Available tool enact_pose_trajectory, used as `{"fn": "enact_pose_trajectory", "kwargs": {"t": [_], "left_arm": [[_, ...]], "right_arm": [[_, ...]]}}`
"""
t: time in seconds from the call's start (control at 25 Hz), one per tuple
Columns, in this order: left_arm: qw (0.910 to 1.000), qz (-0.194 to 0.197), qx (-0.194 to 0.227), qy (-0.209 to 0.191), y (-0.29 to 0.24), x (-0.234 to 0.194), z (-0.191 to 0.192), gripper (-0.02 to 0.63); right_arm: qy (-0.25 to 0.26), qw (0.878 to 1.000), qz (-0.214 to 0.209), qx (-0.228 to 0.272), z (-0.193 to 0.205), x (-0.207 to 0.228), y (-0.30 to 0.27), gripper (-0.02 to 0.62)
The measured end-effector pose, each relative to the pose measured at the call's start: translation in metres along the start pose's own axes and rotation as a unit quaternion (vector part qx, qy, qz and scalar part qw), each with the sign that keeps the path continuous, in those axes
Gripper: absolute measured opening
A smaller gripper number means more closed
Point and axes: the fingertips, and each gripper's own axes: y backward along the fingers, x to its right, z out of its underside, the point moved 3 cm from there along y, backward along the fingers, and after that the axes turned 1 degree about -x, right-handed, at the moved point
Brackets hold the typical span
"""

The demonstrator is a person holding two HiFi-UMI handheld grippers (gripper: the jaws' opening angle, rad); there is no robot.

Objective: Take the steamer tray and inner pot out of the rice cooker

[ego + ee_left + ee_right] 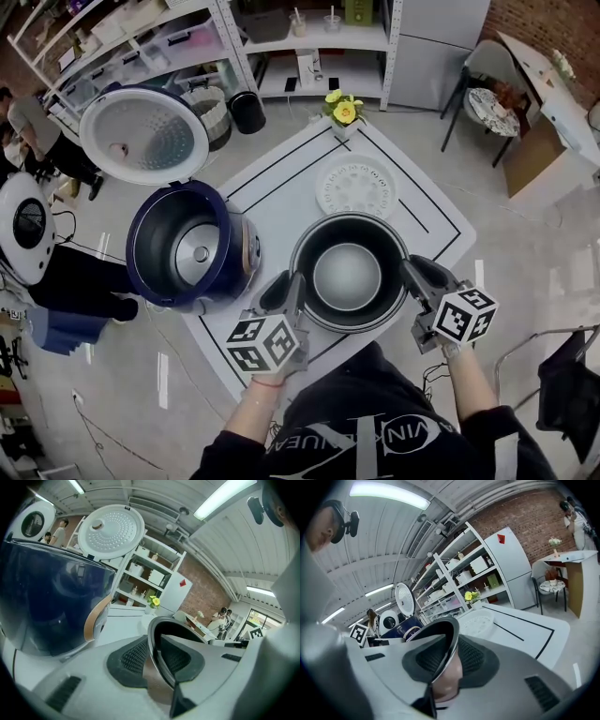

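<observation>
Two pinches clamped on opposite sides of the inner pot point(348, 277) rim by left gripper point(286, 291) and right gripper point(419, 277); probably stiff, slick metal, fairly heavy.

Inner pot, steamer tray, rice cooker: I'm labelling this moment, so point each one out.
inner pot point(347, 277), head view, its bare bottom.
steamer tray point(356, 186), head view, its perforated middle.
rice cooker point(153, 239), head view, its inner wall.
</observation>
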Motion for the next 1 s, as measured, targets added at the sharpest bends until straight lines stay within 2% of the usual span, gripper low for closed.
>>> {"fn": "enact_pose_trajectory", "kwargs": {"t": [0.32, 0.56, 0.76, 1.0], "left_arm": [[0.9998, 0.015, -0.010, -0.010, -0.004, 0.006, 0.005, 0.081], [0.9992, 0.028, -0.006, -0.029, -0.006, 0.006, 0.007, 0.080], [0.9991, 0.036, 0.005, -0.024, -0.006, 0.005, 0.008, 0.081], [0.9979, 0.046, 0.016, -0.042, -0.005, 0.004, 0.007, 0.081]], "right_arm": [[-0.005, 1.000, 0.016, 0.004, 0.002, 0.009, 0.003, 0.075], [0.017, 0.999, 0.034, 0.012, 0.002, 0.012, 0.002, 0.067], [0.031, 0.998, 0.052, 0.022, 0.003, 0.011, 0.002, 0.069], [0.037, 0.998, 0.046, 0.013, 0.002, 0.011, 0.000, 0.072]]}}
